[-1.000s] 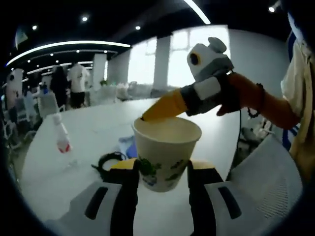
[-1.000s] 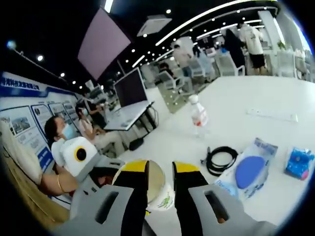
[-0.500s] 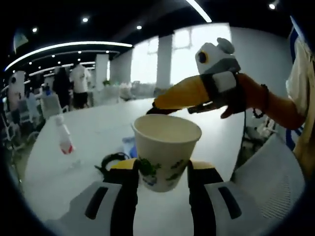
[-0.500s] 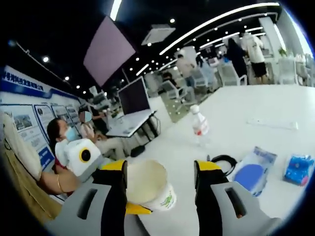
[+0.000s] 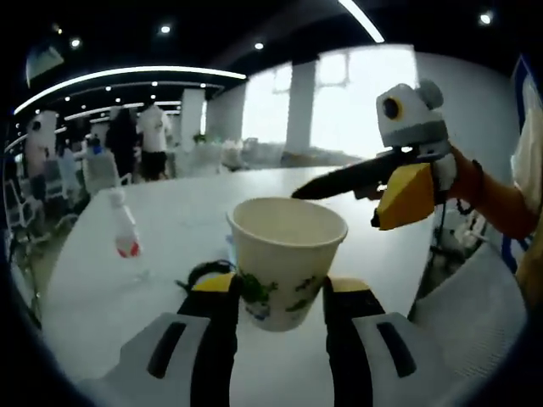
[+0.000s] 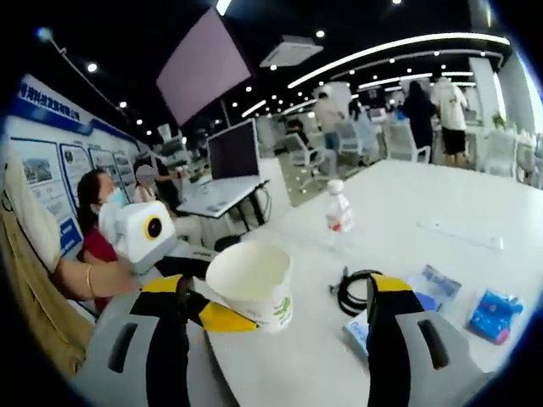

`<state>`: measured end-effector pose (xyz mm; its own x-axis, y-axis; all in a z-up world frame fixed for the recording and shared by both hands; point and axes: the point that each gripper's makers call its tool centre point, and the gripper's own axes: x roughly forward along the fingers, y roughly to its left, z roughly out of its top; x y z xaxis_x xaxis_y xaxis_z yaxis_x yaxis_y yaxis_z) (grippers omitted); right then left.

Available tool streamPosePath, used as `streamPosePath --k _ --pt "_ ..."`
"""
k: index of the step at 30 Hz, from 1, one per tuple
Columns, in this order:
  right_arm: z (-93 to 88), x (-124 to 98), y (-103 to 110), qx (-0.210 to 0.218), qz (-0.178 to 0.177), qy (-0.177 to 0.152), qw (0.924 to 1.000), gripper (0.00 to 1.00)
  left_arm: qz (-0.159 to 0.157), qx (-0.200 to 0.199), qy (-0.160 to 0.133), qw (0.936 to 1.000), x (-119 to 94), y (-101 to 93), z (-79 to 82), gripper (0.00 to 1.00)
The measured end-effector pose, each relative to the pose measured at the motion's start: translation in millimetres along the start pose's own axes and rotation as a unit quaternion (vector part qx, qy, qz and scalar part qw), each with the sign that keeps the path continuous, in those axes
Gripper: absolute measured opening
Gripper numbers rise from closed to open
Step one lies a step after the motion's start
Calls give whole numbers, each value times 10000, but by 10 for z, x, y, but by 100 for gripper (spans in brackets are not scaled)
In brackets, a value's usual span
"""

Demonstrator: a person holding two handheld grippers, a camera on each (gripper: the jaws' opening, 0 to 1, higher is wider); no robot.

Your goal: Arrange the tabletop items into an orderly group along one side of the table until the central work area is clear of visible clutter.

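Between the left gripper's (image 5: 270, 292) jaws, a paper cup (image 5: 284, 259) is clamped low on its wall. It is judged light and crushable, so gentle pressure is advised. The right gripper (image 6: 276, 297) is spread wide, empty.

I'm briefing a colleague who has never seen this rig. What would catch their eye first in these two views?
The white paper cup with a green print, held off the table between the left gripper fingers, dominates the left gripper view. Beyond it the right gripper hangs with fingers spread, a hand gripping it. On the white table stand a water bottle and a coiled black cable.
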<state>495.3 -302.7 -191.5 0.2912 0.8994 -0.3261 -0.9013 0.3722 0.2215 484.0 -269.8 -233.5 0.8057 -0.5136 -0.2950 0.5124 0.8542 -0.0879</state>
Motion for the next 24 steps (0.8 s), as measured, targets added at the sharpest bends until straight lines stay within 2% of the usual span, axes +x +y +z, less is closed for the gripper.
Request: streamPosePath --k 1,5,18,20,21,24 --pt "-3 -4 -12 -11 -6 -9 10000 95 63 -5 -30 10000 -3 28 20 37" --pt "-30 -32 -63 -27 -56 -5 10000 96 315 72 -143 9994 -7 166 96 37" --pt "-105 -157 -289 30 -374 -2 9993 99 656 -66 -243 9975 150 517 192 37" --pt "-126 -183 -337 69 -446 20 9990 99 917 39 -209 9956 182 636 197 37" --pt "-131 -190 -351 65 -463 16 9989 99 951 69 -221 9952 204 659 203 37" --pt "-154 -211 -400 59 -536 33 9985 99 923 -191 -307 9951 292 723 234 37"
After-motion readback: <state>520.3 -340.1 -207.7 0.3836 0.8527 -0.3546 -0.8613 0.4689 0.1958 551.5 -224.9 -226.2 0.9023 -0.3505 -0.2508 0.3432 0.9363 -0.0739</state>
